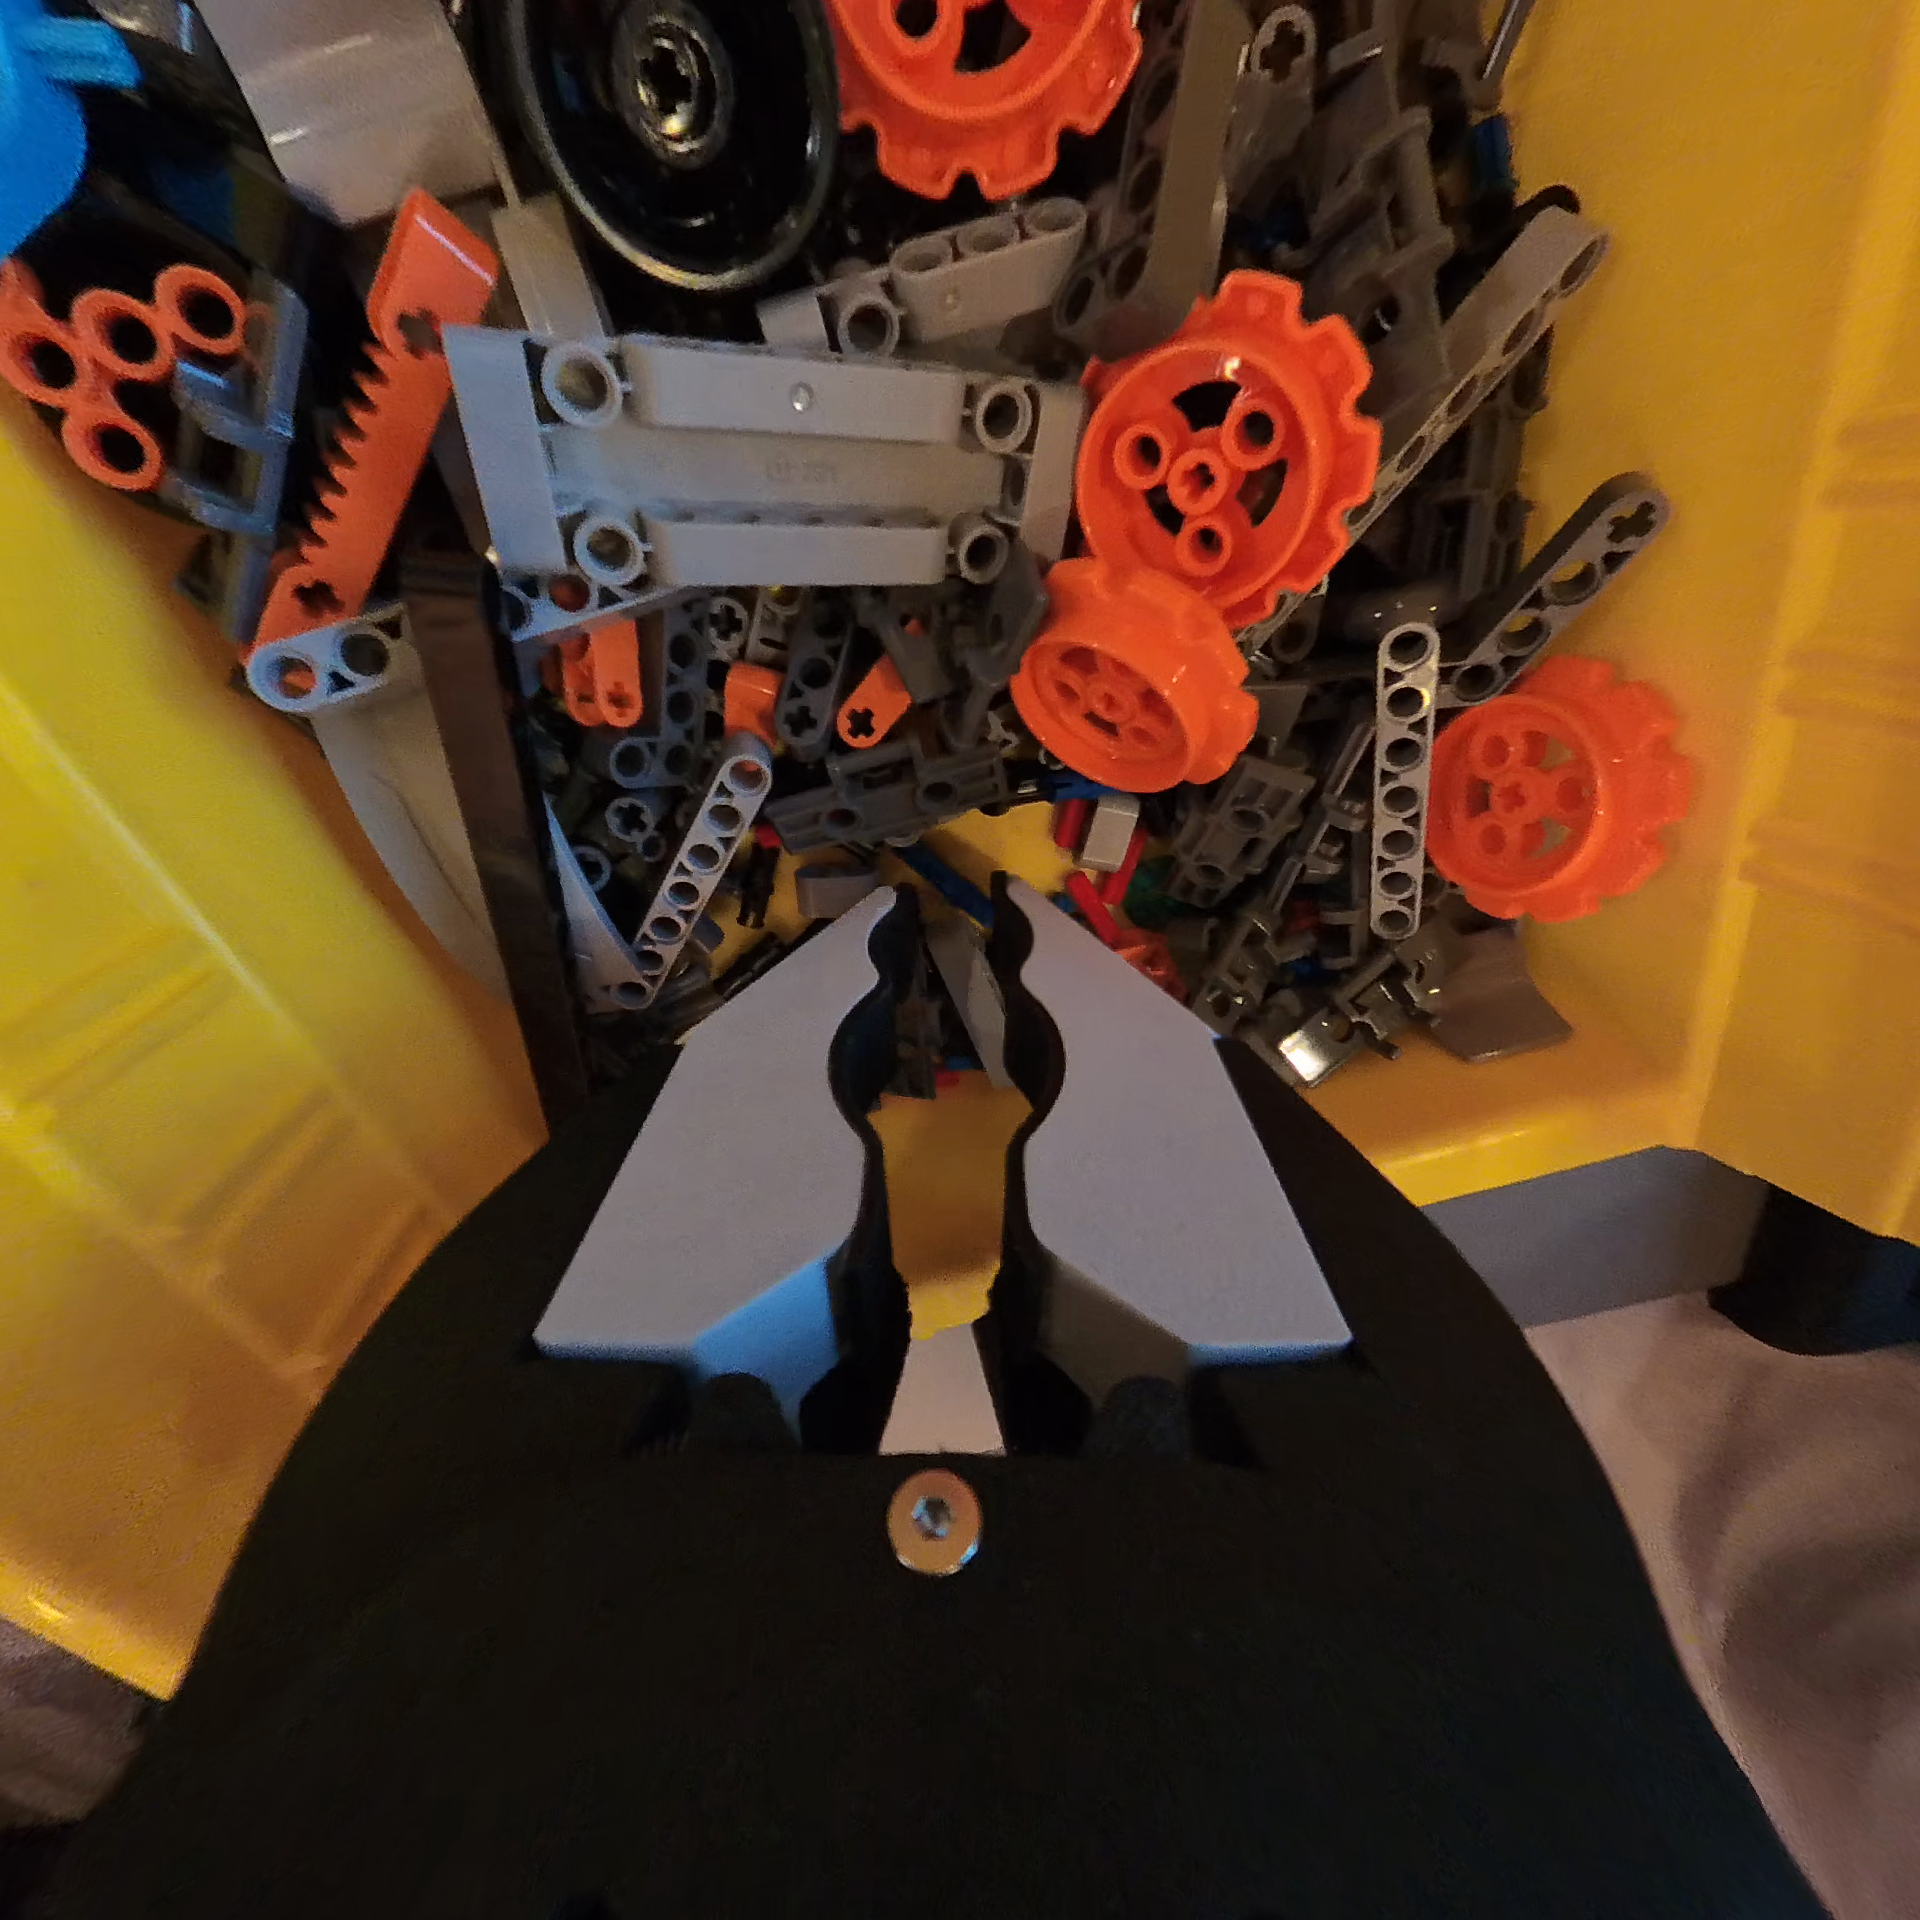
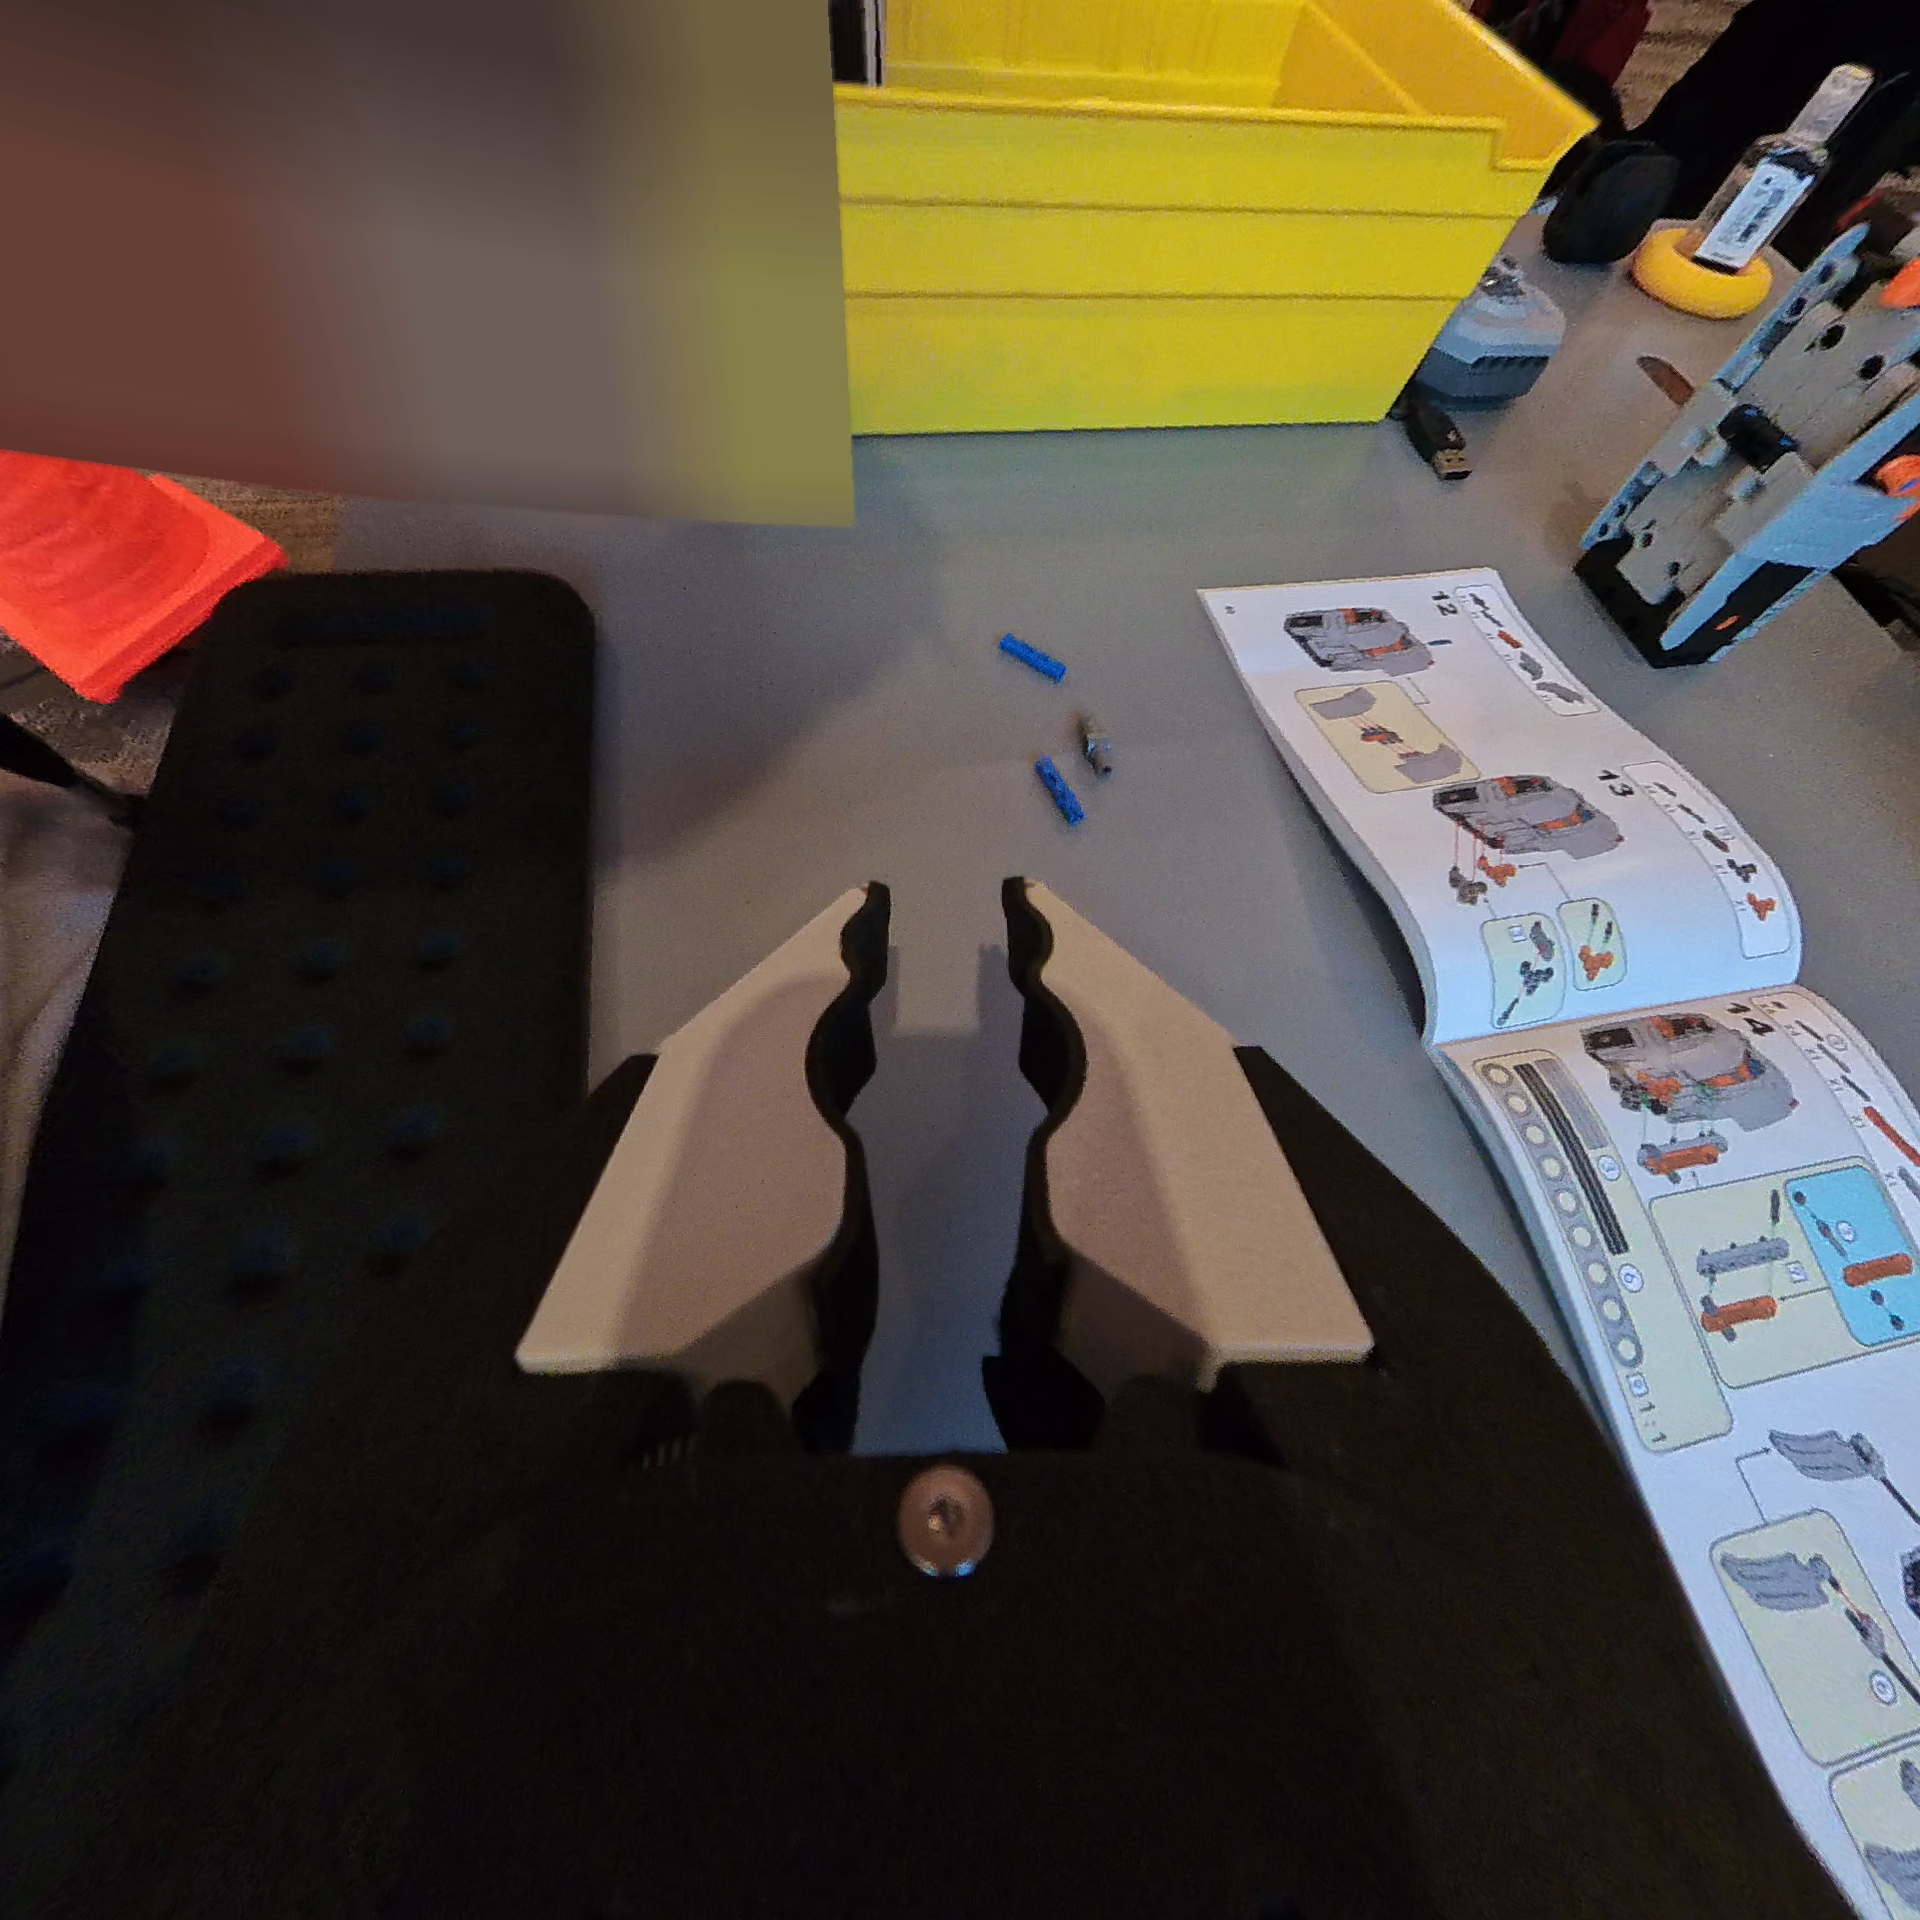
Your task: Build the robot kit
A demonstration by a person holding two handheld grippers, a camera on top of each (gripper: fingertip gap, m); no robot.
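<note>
Left gripper [image 1: 945, 896]: your jaws stand slightly parted, empty, tips in the yellow bin [image 1: 1714, 520] over small stiff, light plastic pieces.
Right gripper [image 2: 945, 894]: released, above the grey surface [image 2: 727, 727], near two blue pins [image 2: 1058, 790].

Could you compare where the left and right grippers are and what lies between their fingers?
The left gripper reaches into the yellow bin of building pieces, a grey piece between its fingers; the right gripper is over the grey table, nothing between its fingers. Both show a gap.
</note>
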